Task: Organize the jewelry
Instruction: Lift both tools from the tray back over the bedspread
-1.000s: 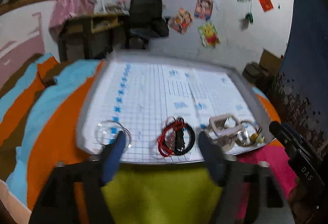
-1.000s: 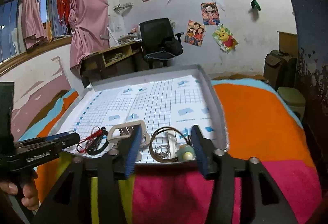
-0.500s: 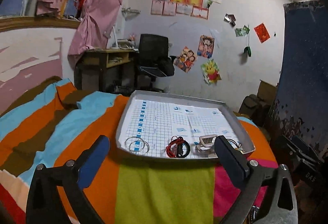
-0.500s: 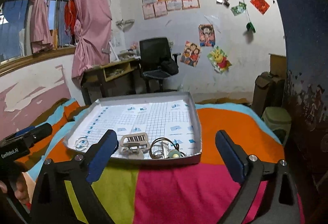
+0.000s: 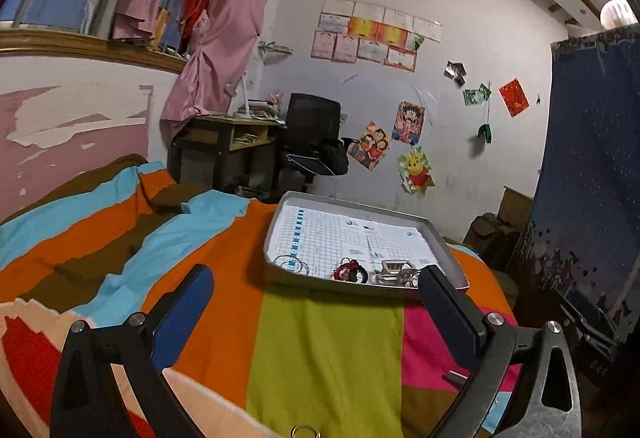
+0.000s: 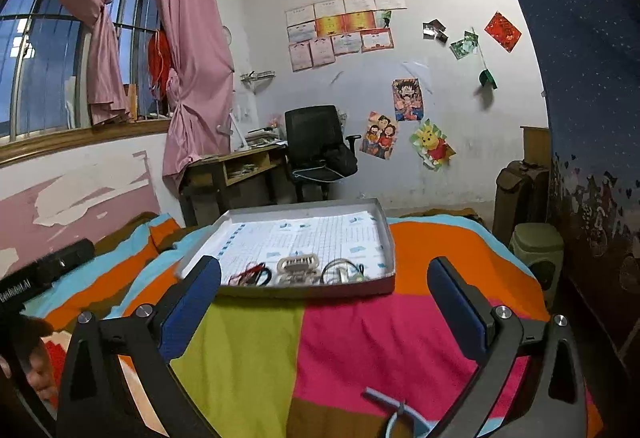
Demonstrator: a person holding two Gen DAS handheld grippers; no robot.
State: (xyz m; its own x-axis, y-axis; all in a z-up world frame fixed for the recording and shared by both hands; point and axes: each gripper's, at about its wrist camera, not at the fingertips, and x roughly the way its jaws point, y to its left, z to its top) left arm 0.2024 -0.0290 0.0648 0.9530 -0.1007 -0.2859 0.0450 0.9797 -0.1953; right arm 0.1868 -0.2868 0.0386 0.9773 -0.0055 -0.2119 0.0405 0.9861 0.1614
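Jewelry lies in a row along the near edge of the gray tray [image 5: 448, 258] on my striped bedspread [image 5: 320, 350]: thin silver bangles [image 5: 291, 264], a red-and-black corded bracelet [image 5: 351, 271], a pale rectangular holder [image 6: 298, 264], then a tangle of rings and bands [image 6: 343, 271]. My left gripper [image 5: 316, 312] and right gripper [image 6: 326, 308] hang well short of the tray, jaws spread wide after opening, nothing between them. Sorting looks done, or close to it. What the rightmost tangle contains is too small to tell, and the left view's finger partly covers it.
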